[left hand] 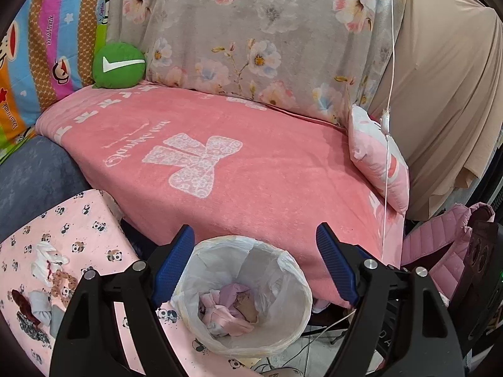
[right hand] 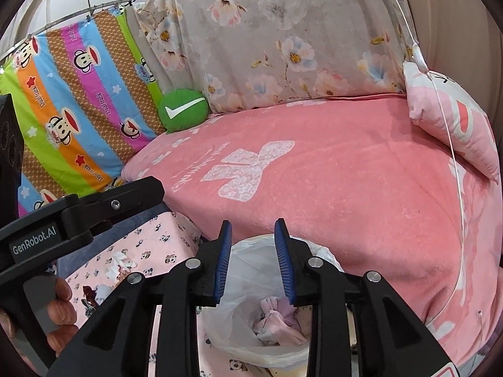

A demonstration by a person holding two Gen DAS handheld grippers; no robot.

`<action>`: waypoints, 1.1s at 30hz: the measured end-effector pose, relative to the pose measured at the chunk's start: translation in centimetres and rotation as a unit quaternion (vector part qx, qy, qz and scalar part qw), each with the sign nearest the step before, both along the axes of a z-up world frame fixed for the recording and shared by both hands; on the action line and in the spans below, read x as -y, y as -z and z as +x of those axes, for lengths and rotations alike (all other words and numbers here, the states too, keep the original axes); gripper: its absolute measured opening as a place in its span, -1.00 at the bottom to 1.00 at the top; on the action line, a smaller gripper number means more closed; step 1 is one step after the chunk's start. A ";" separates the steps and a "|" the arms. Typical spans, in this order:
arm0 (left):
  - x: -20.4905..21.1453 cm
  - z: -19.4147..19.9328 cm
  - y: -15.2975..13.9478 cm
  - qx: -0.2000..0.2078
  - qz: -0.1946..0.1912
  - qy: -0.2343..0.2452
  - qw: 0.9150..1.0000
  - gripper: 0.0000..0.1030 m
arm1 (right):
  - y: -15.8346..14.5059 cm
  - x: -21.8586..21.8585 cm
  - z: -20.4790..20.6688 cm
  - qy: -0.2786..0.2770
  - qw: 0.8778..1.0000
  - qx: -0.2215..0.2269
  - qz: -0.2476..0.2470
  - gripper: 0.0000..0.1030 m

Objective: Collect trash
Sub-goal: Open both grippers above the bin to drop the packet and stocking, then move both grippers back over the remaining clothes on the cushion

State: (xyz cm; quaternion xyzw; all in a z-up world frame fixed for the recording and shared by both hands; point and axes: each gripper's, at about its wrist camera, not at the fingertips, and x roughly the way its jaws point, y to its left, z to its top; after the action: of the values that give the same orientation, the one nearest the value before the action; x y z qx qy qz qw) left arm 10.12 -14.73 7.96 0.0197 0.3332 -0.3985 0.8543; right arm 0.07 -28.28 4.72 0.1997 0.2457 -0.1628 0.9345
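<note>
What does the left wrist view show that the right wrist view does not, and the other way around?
Only the left wrist view shows the pink quilted jacket beside the bed and the left tongs from behind, jaws wide open and empty above the bin. Only the right wrist view shows the hand holding the left tool, the clothes rail, and the right tongs, slightly open and empty. Both show the lined trash bin holding crumpled trash, the pink blanket, the green cushion and more scraps on the panda cloth.
</note>
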 end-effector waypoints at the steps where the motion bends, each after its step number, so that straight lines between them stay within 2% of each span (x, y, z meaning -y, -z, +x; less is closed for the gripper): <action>1: -0.1 0.0 0.0 0.001 0.001 -0.002 1.000 0.47 | 0.0 0.0 0.0 -0.001 1.000 0.000 0.000 -0.39; 11: -3.0 0.6 0.6 -0.007 -0.008 -0.030 0.999 0.47 | -0.2 -2.0 0.9 -0.024 1.000 -0.001 -0.001 -0.29; 19: -7.3 2.1 1.8 -0.025 -0.009 -0.076 0.997 0.47 | 0.4 -5.2 2.2 -0.056 0.998 -0.007 0.001 -0.21; 22: -9.4 2.6 2.5 -0.029 -0.006 -0.099 0.995 0.47 | 0.8 -7.0 2.9 -0.070 0.997 -0.011 0.004 -0.14; 27: -13.5 3.6 3.7 -0.037 0.001 -0.134 0.990 0.48 | 1.4 -9.5 4.2 -0.095 0.995 -0.021 0.011 -0.13; 33: -19.1 5.0 5.5 -0.043 0.021 -0.188 0.981 0.52 | 2.5 -13.7 6.0 -0.127 0.991 -0.035 0.014 -0.05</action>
State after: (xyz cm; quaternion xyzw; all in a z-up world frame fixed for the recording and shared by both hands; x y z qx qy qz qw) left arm 15.17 4.38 2.41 -0.0422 0.3758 -0.2238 0.8983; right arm 6.08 -14.60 2.20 0.1738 0.3040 -0.0468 0.9355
